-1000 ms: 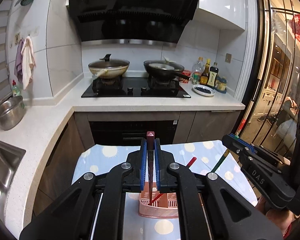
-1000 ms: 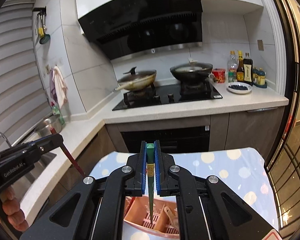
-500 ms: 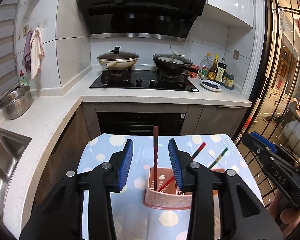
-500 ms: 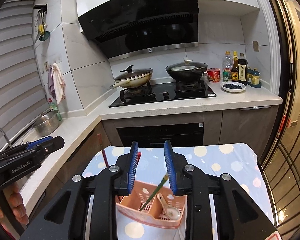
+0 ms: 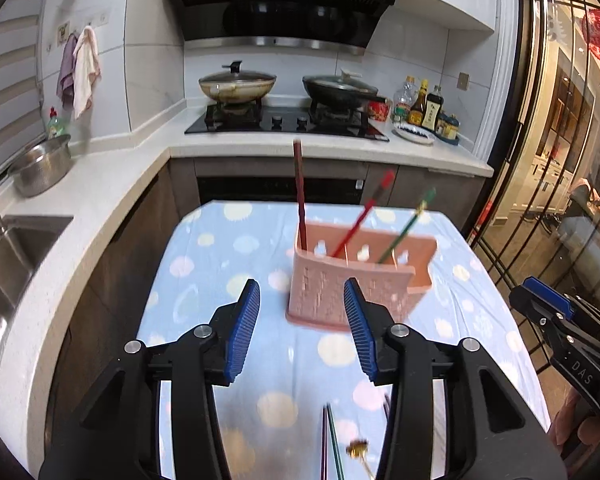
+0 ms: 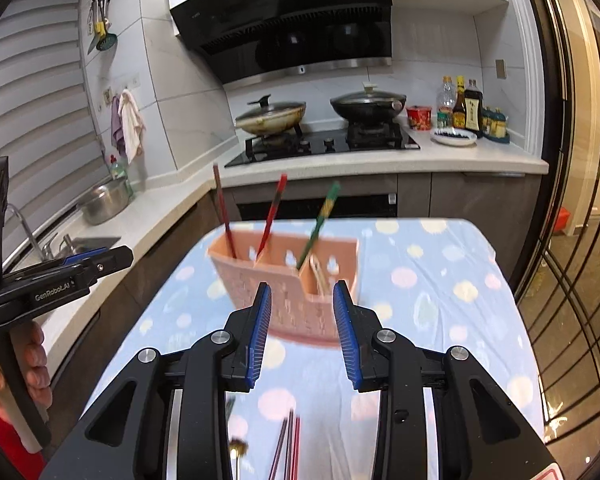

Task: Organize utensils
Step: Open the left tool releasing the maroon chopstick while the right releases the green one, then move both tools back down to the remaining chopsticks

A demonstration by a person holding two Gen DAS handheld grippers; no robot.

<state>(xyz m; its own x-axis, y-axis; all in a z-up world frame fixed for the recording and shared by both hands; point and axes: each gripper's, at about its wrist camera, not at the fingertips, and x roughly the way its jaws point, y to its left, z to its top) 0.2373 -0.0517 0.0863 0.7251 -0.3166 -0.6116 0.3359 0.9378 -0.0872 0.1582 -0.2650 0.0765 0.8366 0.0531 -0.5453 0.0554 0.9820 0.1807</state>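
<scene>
Both tongs, left (image 5: 302,322) and right (image 6: 302,326), are opening, empty.

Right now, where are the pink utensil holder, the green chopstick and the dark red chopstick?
pink utensil holder (image 5: 324,292): left wrist view, front wall.
green chopstick (image 6: 320,224): right wrist view, mid-shaft above the rim.
dark red chopstick (image 5: 299,184): left wrist view, upper shaft.

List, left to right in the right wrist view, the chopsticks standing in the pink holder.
Dark red chopstick → red chopstick → green chopstick, all leaning in the pink holder.
</scene>
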